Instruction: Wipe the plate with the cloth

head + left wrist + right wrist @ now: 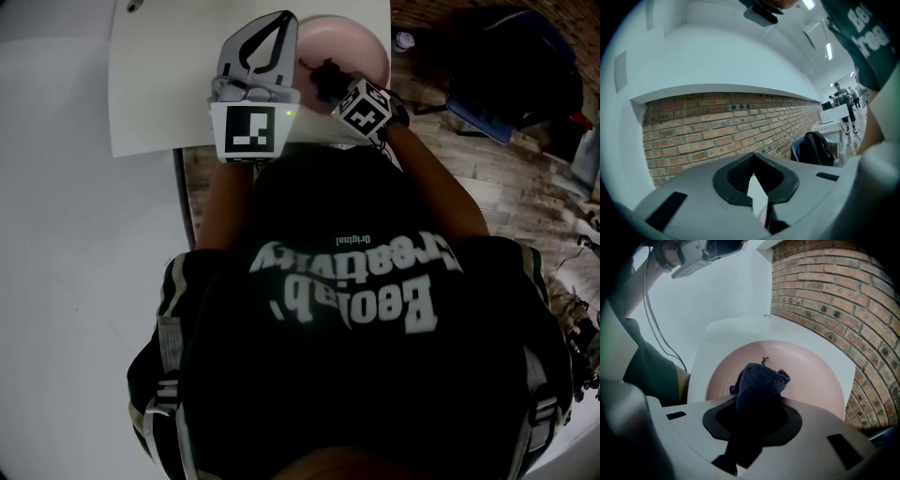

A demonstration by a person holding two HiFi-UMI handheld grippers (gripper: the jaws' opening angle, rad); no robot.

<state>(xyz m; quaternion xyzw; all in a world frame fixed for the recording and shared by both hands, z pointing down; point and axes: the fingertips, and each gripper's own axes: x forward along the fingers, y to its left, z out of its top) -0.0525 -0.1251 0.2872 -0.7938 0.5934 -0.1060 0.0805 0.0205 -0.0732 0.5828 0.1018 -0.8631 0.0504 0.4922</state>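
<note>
We note the right gripper [758, 405] with its fingers clamped on the dark cloth [761, 380]. The cloth bunches past the fingertips onto the pink plate [813, 376] just ahead. The left gripper [757, 190] has its fingers nearly together, pinching a pale-and-pink sliver, apparently the plate's rim.

I log a pink round plate [813, 376] mid-frame, lying flat; a dark bunched cloth [761, 380] seemingly touches its lower-centre part.
</note>
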